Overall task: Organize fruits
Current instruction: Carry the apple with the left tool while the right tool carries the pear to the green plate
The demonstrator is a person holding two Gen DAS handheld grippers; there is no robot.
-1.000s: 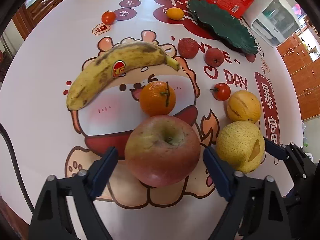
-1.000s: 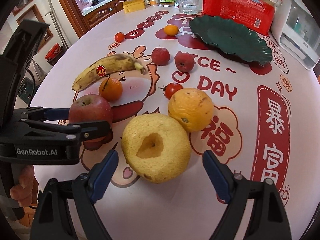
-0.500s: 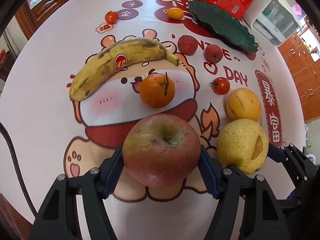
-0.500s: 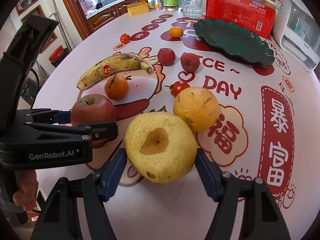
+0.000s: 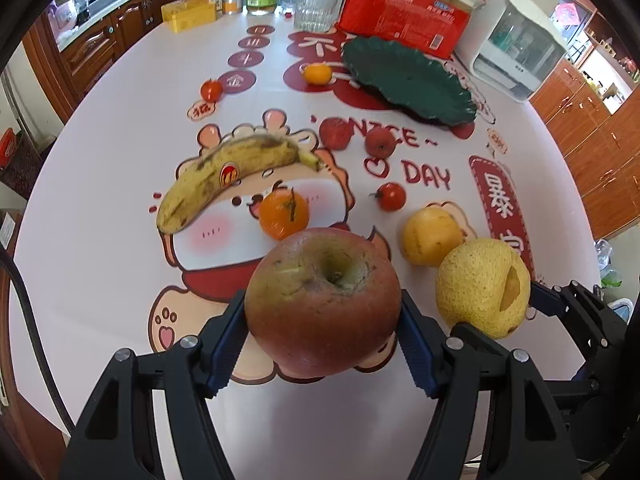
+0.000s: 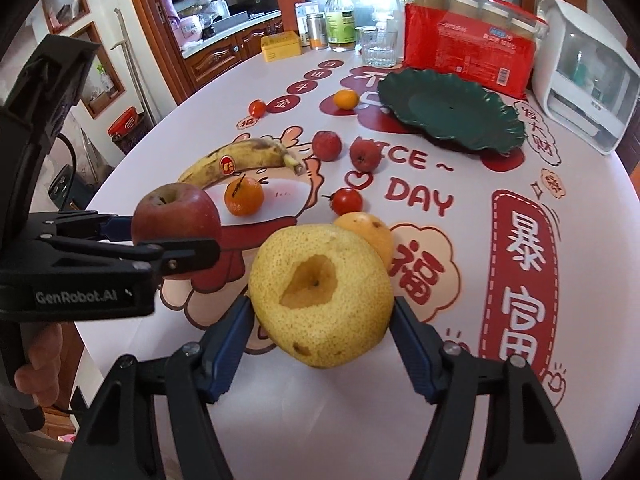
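My left gripper [image 5: 322,332] is shut on a red apple [image 5: 322,304] and holds it above the table; the apple also shows in the right wrist view [image 6: 176,216]. My right gripper [image 6: 320,320] is shut on a yellow pear [image 6: 322,294], lifted too; the pear also shows in the left wrist view [image 5: 482,286]. A dark green leaf-shaped plate [image 6: 448,108] sits empty at the far right. On the table lie a banana [image 5: 228,178], a mandarin [image 5: 284,214], a yellow orange [image 5: 430,236], a cherry tomato [image 5: 392,196] and two red fruits [image 5: 334,133].
A small orange [image 6: 346,99] and another tomato [image 6: 257,108] lie farther back. A red package [image 6: 468,48], a glass [image 6: 378,46], bottles [image 6: 340,16], a yellow box [image 6: 280,46] and a white appliance [image 6: 588,80] stand along the far edge.
Both grippers closed from open, the left on the apple and the right on the pear, and both fruits have lifted off the table.
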